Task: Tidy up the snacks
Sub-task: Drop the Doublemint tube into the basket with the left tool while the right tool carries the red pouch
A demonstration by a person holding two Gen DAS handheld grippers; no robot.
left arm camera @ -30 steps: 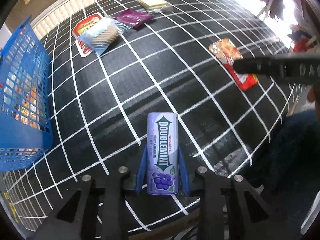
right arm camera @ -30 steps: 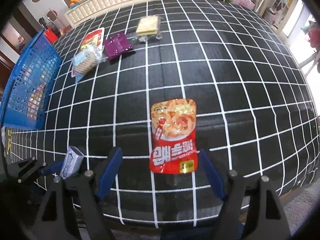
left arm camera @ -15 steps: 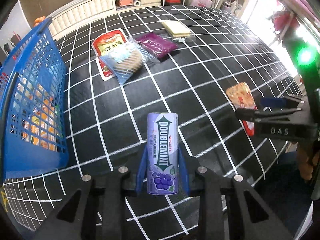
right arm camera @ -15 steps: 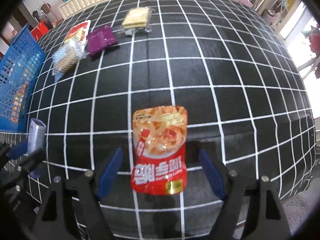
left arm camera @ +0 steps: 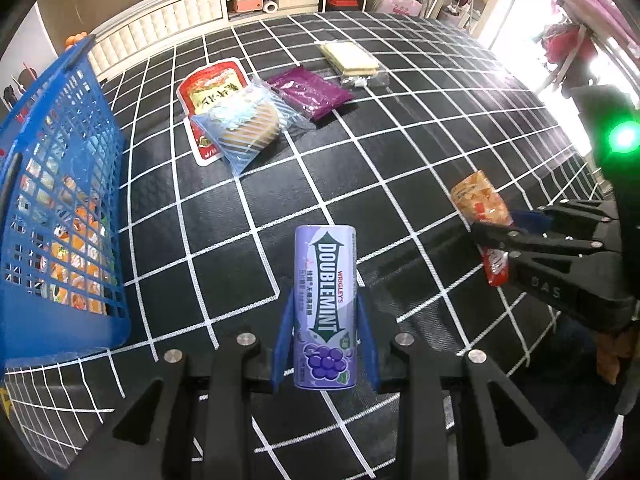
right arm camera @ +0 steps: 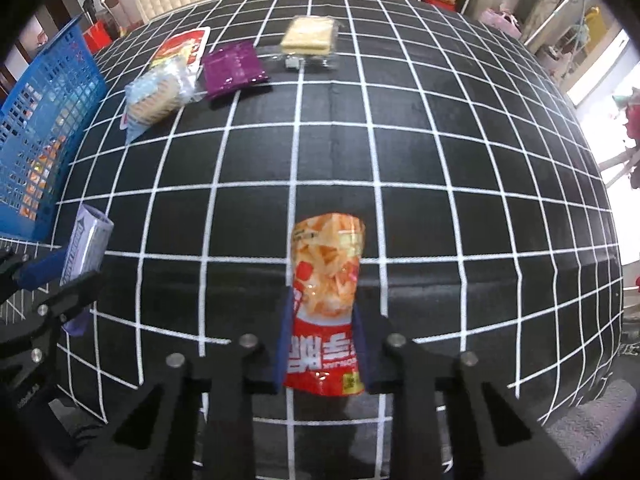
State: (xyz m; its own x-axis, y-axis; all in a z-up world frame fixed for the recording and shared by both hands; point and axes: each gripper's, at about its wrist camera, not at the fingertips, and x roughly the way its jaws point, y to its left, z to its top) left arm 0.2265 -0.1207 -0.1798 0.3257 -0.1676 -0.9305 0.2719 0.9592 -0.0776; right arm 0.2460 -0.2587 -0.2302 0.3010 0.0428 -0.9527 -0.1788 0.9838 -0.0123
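Green light (left arm camera: 623, 139) (left wrist view only)

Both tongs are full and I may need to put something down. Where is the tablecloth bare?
Bare: the wide checked middle and right of the tablecloth. Crowded: the far left, with the snack packets beside the blue basket.
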